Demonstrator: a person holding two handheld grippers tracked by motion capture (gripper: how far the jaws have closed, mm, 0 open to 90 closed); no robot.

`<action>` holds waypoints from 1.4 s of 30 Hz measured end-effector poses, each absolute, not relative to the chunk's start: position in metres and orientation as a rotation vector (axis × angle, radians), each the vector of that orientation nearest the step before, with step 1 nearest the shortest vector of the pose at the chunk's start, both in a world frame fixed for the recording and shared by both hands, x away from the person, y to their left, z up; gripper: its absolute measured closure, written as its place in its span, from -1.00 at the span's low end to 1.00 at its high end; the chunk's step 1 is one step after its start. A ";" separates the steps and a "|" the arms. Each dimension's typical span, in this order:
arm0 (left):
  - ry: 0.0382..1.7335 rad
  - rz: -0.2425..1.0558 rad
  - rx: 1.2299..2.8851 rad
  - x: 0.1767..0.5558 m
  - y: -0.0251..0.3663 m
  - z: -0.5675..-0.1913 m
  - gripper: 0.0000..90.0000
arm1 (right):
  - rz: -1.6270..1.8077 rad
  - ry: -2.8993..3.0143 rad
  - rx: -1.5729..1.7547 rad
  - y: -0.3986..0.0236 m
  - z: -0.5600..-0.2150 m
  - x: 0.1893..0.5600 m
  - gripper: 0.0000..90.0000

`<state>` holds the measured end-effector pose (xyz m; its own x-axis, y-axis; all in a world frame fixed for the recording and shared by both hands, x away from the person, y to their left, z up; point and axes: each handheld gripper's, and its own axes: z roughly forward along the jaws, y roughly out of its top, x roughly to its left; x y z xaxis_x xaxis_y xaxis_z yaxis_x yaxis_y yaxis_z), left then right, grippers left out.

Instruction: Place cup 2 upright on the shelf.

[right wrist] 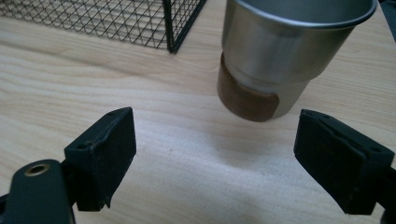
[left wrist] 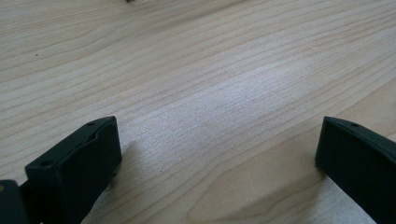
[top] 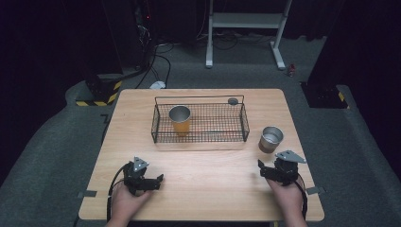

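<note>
Both hand-held grippers released, left, right; risk: right jaw clips steel cup, tipping it on tabletop.

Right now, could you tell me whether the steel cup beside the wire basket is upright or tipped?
Upright: the steel cup stands on its base on the table, rim up, outside the wire basket.

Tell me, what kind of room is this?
Probably a lab or recording studio, not a home: one wooden table on grey carpet, dark curtains around, cables trailing to equipment behind, and a person holding the left gripper and right gripper.
</note>
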<state>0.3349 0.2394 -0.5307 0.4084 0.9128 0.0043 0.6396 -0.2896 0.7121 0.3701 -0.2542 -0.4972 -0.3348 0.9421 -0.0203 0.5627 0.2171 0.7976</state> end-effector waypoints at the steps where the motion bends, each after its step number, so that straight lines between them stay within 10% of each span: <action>1: 1.315 0.555 2.033 0.335 0.239 -0.531 -0.99 | 0.970 1.984 1.385 -0.254 -0.497 0.370 -0.71; 42: 1.351 0.586 2.005 0.335 0.240 -0.530 -0.87 | 0.995 1.856 1.413 -0.264 -0.495 0.444 -0.70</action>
<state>0.3349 0.2405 -0.5300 0.3713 0.9284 0.0096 0.6419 -0.2642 0.7198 0.4437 -0.2636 -0.4949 -0.2560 0.9665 -0.0182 0.5199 0.1535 0.8403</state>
